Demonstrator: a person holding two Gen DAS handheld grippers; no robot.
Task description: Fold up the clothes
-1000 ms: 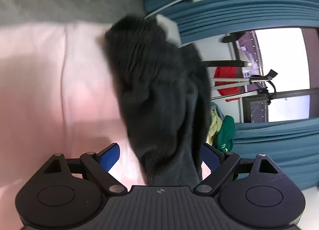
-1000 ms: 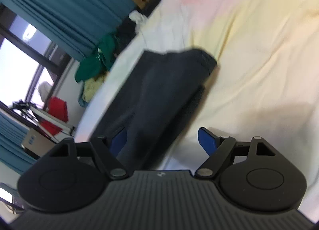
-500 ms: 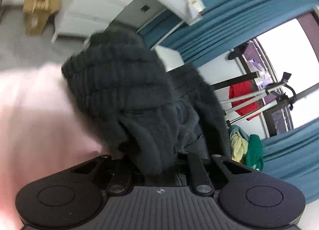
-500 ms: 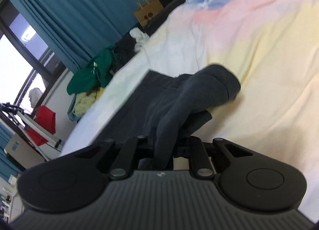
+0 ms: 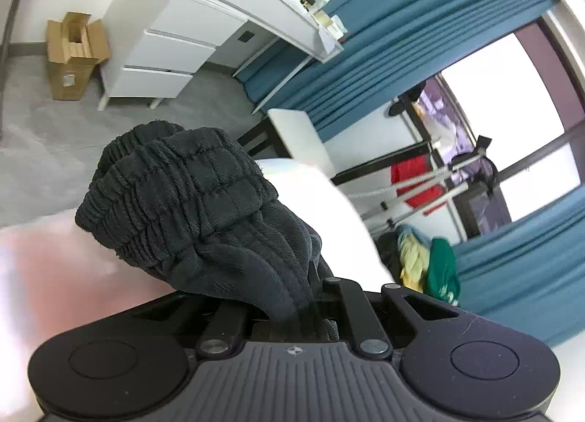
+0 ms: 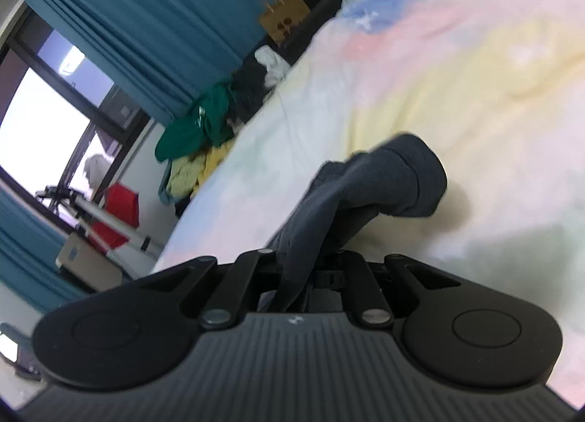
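Both claws clenched: my left gripper (image 5: 296, 307) bites the dark trousers (image 5: 190, 210) at the bunched waistband, my right gripper (image 6: 303, 276) pinches a cuff, lifted over the bed (image 6: 475, 75) near its edge; thick fabric could slip, spoiling the fold

2 close wrist views over the same bed (image 6: 475, 93)

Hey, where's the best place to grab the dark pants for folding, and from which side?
By the two ends. The left gripper is already shut on the gathered elastic waistband of the dark pants, the right gripper on a ribbed cuff. These thick hemmed edges bunch firmly; approach edge-on, along the pastel bedsheet.
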